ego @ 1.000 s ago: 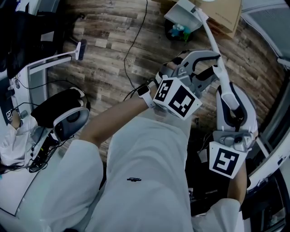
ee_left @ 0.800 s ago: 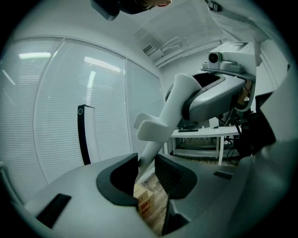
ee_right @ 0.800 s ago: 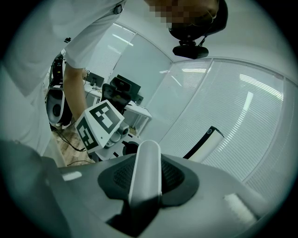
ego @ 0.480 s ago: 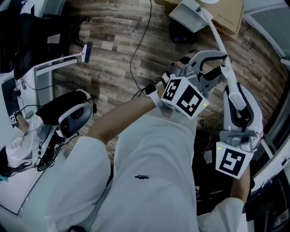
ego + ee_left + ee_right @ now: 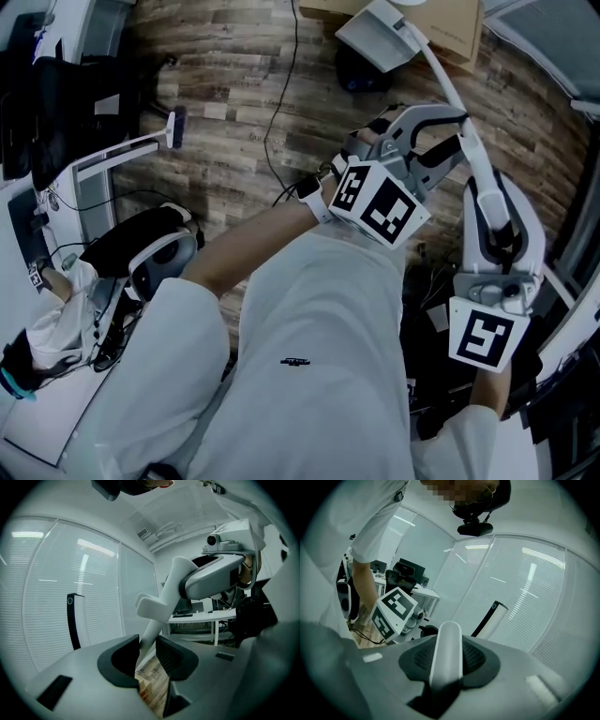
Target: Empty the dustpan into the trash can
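A white long-handled dustpan has its pan (image 5: 373, 36) at the top of the head view, its handle (image 5: 448, 89) running down toward me. The pan hangs over a dark trash can (image 5: 354, 73), mostly hidden beneath it. My left gripper (image 5: 448, 127) is shut on the handle's middle; in the left gripper view the handle (image 5: 159, 611) rises from between the jaws of this gripper (image 5: 147, 651). Lower down, my right gripper (image 5: 492, 220) is shut on the handle's end (image 5: 446, 648), which fills the gap in that gripper (image 5: 446, 663). The can's contents are hidden.
A cardboard box (image 5: 455, 26) lies beyond the can. A black cable (image 5: 281, 89) crosses the wood floor. A white bar (image 5: 117, 148) and a headset (image 5: 155, 251) are at the left by a desk. Glass partitions stand at the right.
Both grippers have lifted the dustpan a little. Its pan now covers more of the trash can, hiding the coloured contents seen a second ago.
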The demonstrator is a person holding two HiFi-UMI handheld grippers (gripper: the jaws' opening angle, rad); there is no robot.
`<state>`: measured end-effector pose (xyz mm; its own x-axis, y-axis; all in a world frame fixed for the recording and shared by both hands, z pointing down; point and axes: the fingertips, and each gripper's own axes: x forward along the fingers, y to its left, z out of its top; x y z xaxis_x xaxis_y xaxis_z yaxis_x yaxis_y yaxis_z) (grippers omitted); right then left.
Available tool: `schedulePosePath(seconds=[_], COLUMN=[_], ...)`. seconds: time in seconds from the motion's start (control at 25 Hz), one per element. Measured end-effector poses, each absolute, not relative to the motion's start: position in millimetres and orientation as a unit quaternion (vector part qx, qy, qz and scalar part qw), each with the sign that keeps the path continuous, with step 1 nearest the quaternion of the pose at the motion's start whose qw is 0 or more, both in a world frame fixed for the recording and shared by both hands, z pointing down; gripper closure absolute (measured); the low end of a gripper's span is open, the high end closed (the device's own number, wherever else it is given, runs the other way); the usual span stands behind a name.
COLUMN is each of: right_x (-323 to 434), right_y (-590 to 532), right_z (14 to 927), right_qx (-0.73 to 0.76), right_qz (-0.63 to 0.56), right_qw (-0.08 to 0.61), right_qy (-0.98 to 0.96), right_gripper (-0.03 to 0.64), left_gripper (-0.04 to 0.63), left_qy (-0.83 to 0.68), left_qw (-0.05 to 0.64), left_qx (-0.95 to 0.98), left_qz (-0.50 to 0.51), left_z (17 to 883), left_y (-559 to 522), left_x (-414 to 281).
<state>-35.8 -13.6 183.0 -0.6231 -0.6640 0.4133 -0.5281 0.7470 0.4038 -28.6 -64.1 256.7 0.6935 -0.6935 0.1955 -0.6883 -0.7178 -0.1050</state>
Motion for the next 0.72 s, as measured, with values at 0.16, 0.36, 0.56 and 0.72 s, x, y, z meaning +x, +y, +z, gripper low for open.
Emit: schedulePosePath(seconds=[0.16,0.36,0.56,0.72], right_x=[-20,5,30,54], right_y=[-10,-3,-3,0], right_z=[178,176,172,175], right_qx=[0.361,0.391,0.423,0.450], right_qz=[-0.109,-0.099,-0.088,-0.073], right_qw=[0.274,0.271,0.267,0.266], right_qy=[-0.885,-0.874,-0.862,-0.849], right_gripper=[0.497,0.497,0.497,0.497], left_gripper=[0.482,0.482,0.482,0.482], left_qy=[0.355,0.327,0.300,0.275], left_qw=[0.014,0.019,0.021,0.022], left_qx=[-0.928,-0.939,-0.947,-0.955], left_qz=[-0.108,-0.109,-0.109,-0.112], left_z=[253,250,248,250], left_y=[-59,-52,-50,-46], left_x=[-11,17,45,70])
